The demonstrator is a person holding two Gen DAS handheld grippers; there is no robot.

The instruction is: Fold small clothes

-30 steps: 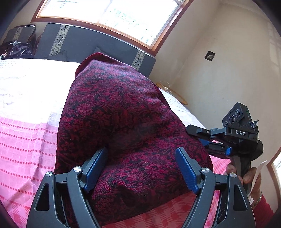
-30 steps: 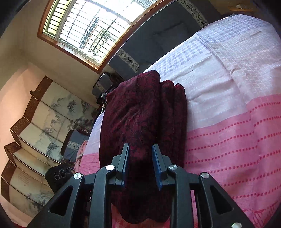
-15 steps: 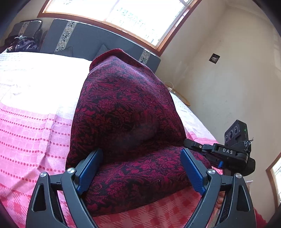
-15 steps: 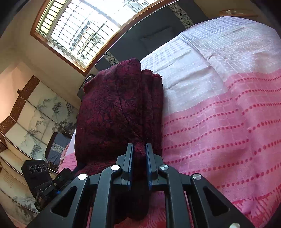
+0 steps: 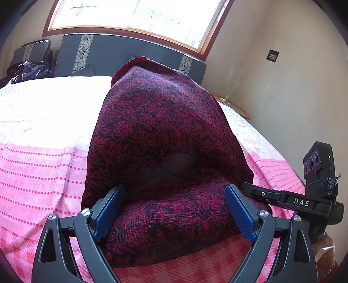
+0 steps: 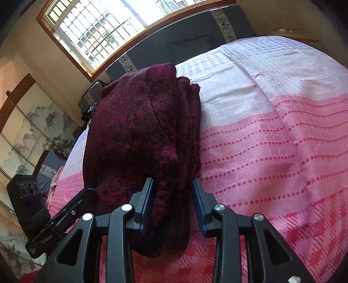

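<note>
One folded dark-red floral-patterned cloth [image 5: 165, 135] lying on pink-and-white checked bed cover [image 5: 39, 165]. Two grippers: left gripper [image 5: 174, 209] opening wide, straddling cloth; right gripper [image 6: 171, 206] opening, cloth fold between pads.

- My left gripper [image 5: 175, 209] is opening wide, with its blue pads [image 5: 239, 214] on each side of the folded red cloth [image 5: 161, 139]
- The red cloth with dark flowers lies on the pink and white bedspread [image 5: 39, 165]
- My right gripper [image 5: 280, 199] comes in from the right, touching the cloth's edge
- A bright window [image 5: 134, 15] is behind the bed
</note>
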